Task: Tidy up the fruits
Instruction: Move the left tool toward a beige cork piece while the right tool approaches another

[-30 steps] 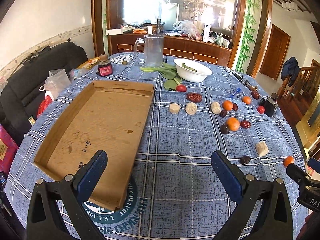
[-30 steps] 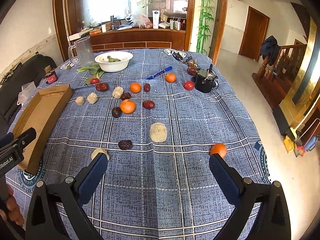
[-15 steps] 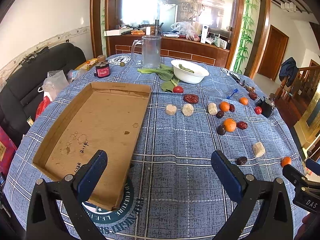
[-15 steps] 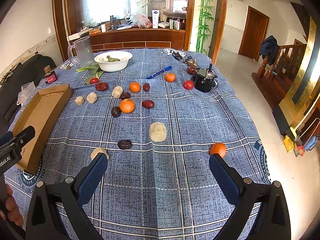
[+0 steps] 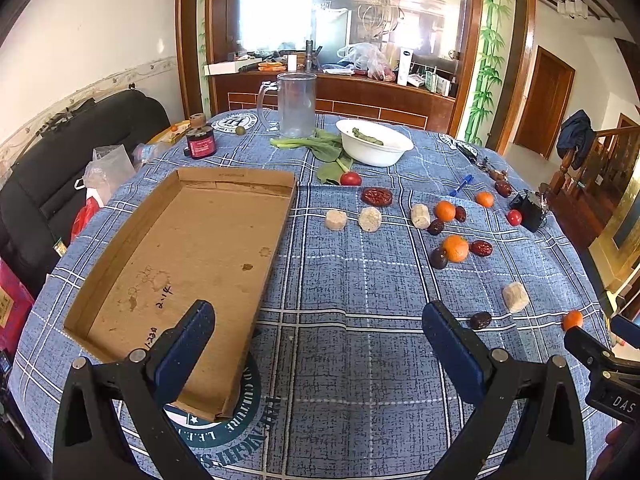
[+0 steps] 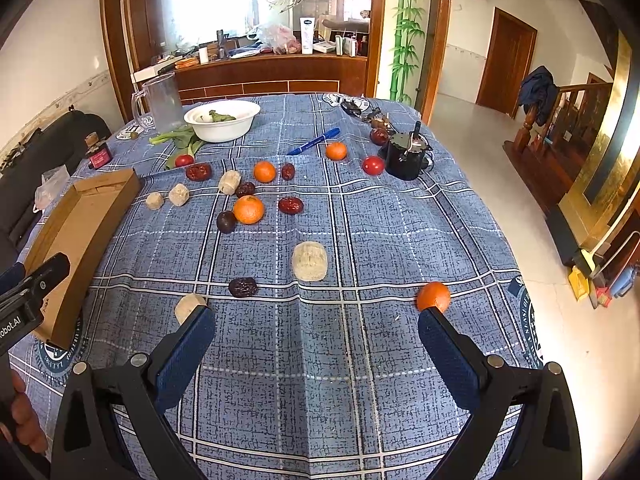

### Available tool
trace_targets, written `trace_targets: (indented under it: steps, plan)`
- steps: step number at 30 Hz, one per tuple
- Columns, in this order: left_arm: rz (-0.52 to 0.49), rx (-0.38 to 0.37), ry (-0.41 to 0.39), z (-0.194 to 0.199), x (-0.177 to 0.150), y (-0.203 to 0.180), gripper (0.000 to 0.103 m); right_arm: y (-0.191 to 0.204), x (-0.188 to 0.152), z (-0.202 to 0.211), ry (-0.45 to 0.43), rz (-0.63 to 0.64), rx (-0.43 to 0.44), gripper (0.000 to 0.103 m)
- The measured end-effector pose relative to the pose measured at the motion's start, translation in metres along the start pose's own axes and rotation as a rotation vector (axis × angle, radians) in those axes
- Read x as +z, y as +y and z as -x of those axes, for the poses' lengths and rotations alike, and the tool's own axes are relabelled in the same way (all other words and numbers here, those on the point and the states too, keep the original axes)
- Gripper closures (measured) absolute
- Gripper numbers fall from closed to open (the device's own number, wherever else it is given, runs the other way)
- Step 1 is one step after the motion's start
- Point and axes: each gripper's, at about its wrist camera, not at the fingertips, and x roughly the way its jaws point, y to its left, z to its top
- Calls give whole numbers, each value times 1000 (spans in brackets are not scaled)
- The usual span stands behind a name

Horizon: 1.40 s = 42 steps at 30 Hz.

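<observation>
Both tools are held above a table (image 5: 360,360) covered by a blue checked cloth. The left tool (image 5: 320,344) is seen with its jaws spread wide and nothing between them; its left finger hangs over the near corner of an empty cardboard tray (image 5: 192,264) lying on the left part of the table. The right tool (image 6: 316,344) is likewise spread wide and empty.

The fruits are scattered on the cloth to the right of the tray. In the right wrist view, an orange (image 6: 433,297) is seen just beyond the tip of the right finger, and a pale chunk (image 6: 190,307) just beyond the tip of the left finger. Between them, farther off, a dark date (image 6: 243,287) and a larger pale block (image 6: 309,261) lie near each other. Farther back, a bigger orange (image 6: 248,209) sits beside a dark plum (image 6: 226,221) and a red date (image 6: 291,205). More oranges, dates, pale pieces and two tomatoes are spread toward a white bowl (image 6: 222,120), a pen (image 6: 314,141) and a clear jug (image 5: 294,104).
</observation>
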Motion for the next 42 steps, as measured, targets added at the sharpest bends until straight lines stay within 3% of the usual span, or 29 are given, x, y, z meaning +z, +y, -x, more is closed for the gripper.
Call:
trace_targets:
  steps: [33, 42]
  plan:
    - [-7, -5, 41, -16, -3, -10, 0, -9, 3, -14, 15, -1, 10, 1]
    - [-80, -43, 97, -26, -17, -33, 0, -24, 5, -22, 21, -25, -4, 1]
